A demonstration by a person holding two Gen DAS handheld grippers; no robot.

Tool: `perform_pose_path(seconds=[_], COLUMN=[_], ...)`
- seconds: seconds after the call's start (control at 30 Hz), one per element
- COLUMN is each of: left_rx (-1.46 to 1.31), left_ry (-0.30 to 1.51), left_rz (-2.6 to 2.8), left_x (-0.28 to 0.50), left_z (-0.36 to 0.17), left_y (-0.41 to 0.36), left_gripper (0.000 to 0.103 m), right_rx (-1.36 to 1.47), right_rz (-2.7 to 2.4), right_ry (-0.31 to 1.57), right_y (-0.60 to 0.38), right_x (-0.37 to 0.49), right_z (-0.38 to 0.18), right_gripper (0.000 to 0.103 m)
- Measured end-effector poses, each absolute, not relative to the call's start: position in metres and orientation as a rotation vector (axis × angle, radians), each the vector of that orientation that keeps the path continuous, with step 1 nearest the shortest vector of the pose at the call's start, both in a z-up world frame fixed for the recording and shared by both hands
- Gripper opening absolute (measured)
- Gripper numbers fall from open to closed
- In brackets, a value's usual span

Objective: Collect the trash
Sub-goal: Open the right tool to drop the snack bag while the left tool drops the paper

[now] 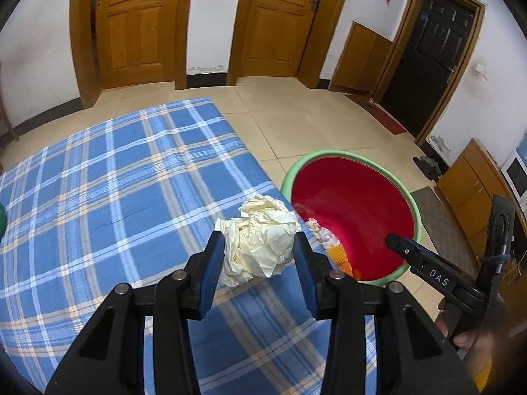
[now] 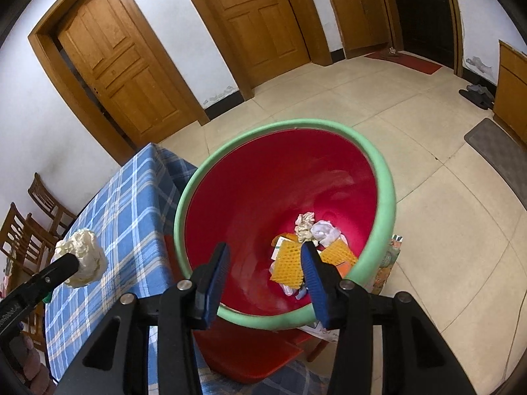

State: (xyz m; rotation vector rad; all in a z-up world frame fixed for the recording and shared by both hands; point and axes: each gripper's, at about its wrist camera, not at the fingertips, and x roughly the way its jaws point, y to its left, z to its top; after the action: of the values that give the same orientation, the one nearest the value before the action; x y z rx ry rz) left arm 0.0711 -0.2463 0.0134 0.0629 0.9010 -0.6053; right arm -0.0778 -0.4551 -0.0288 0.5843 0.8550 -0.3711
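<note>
Crumpled cream paper wad [image 1: 260,233], lower centre of the left wrist view, sits between the left gripper [image 1: 258,247] pads, apparently clamped, above the plaid tablecloth [image 1: 98,181]. Judged light, soft, compressible, not fragile; grip across its bulk. Right gripper [image 2: 265,263] hangs parted and empty over the red bin [image 2: 280,128], lower centre.

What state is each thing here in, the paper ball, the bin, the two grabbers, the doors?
Crumpled paper ball: gripped between the left gripper's pads, above the checked tablecloth.
Right gripper: open, empty, over the bin.
Red bin: upright, open-topped, trash at its bottom.
Trash in the bin: loose pile.
Two wooden doors: closed.
</note>
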Motion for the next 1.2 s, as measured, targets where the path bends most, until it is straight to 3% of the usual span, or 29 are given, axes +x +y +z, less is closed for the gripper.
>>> perform_pose_path(seconds=[0.87,1.2], left_rx=[0.220,0.229], left_ry=[0.928,0.937], left_rz=[-0.792,-0.794], left_x=[0.079,0.077], left_z=[-0.020,-0.024], left_y=[-0.353,-0.358], left_gripper=[0.045,0.057], right_rx=[0.638,0.643], right_rz=[-0.477,-0.477], right_ry=[0.805,0.808], right_y=[-0.498,-0.499], right_x=[-0.111,-0.111], right_z=[-0.027,-0.028], right_gripper=[0.052,0.059])
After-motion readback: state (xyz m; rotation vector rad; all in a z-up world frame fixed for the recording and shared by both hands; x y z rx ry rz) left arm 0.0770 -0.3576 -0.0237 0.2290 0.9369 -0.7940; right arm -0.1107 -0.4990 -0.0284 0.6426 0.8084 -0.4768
